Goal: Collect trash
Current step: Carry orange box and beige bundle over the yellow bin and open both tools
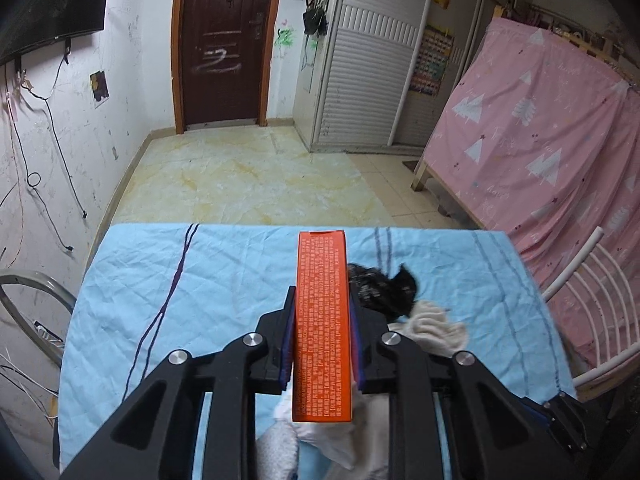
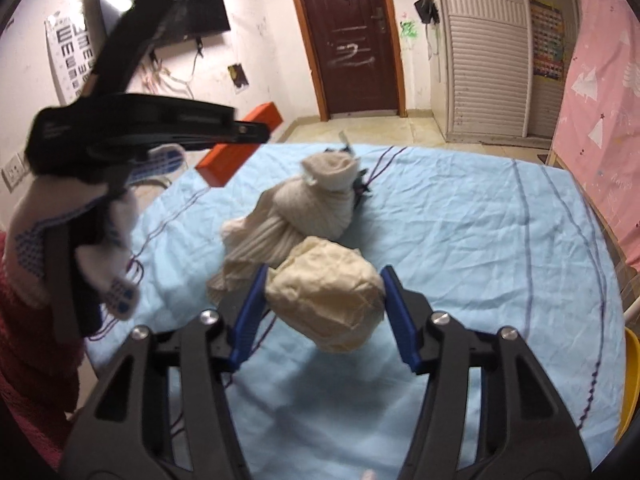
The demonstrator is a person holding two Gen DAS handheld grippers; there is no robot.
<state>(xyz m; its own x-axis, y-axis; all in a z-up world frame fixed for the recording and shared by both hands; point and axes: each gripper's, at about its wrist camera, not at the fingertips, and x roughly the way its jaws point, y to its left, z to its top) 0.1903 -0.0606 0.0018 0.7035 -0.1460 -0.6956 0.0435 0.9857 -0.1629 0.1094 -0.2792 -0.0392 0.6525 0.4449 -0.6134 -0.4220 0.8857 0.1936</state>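
My left gripper (image 1: pixel 321 298) is shut on a long orange box (image 1: pixel 323 320) and holds it above the blue-clothed table (image 1: pixel 200 280). The box also shows in the right wrist view (image 2: pixel 240 148), held up at the left by the left gripper (image 2: pixel 256 132). My right gripper (image 2: pixel 324 276) is closed on a crumpled cream paper wad (image 2: pixel 326 300), its blue pads touching both sides. A cream cloth bundle (image 2: pixel 304 208) lies just beyond, with a black crumpled item (image 1: pixel 384 288) behind it.
The table's blue cloth (image 2: pixel 480 240) has dark stripes. A white chair (image 1: pixel 592 300) stands at the table's right, a pink-covered bed frame (image 1: pixel 540 120) beyond. A brown door (image 1: pixel 224 40) and a wall TV (image 2: pixel 160 4) are at the back.
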